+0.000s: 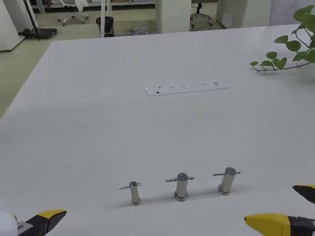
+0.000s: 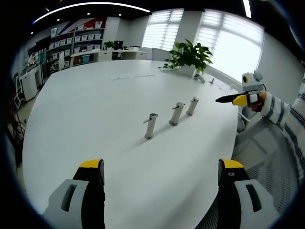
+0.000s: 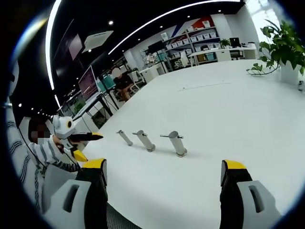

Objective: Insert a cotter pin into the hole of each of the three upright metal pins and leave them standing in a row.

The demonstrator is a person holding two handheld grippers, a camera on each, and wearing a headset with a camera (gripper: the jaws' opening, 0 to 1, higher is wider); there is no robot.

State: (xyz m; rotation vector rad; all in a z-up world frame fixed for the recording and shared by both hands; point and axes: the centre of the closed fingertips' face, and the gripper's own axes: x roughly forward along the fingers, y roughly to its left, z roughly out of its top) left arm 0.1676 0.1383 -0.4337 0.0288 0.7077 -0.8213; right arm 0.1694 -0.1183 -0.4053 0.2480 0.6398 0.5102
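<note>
A wide white table (image 1: pixel 98 132) in an open office, shelves and chairs far behind; a socket strip (image 1: pixel 187 88) lies flat in the top at mid-table, a leafy plant (image 1: pixel 290 49) off at the far right; and near the front edge, there they are, three metal pins (image 1: pixel 181 189) standing upright in a row, apart from one another; the left pin (image 1: pixel 135 194) carries a cotter pin (image 1: pixel 130 186) through its head, a touch tilted; the middle pin has one threaded level across its top, and the right pin (image 1: pixel 227 183) the same, ends poking out either side; now the left tongs (image 2: pixel 161 167), jaws spread wide, nothing between them, low at the table's near edge, looking along the row from the left pin's end; the right tongs (image 3: pixel 164 168) just as wide, empty too, facing the row from the other end; both well apart from the pins; in the head view their yellow tips sit at the bottom corners.
</note>
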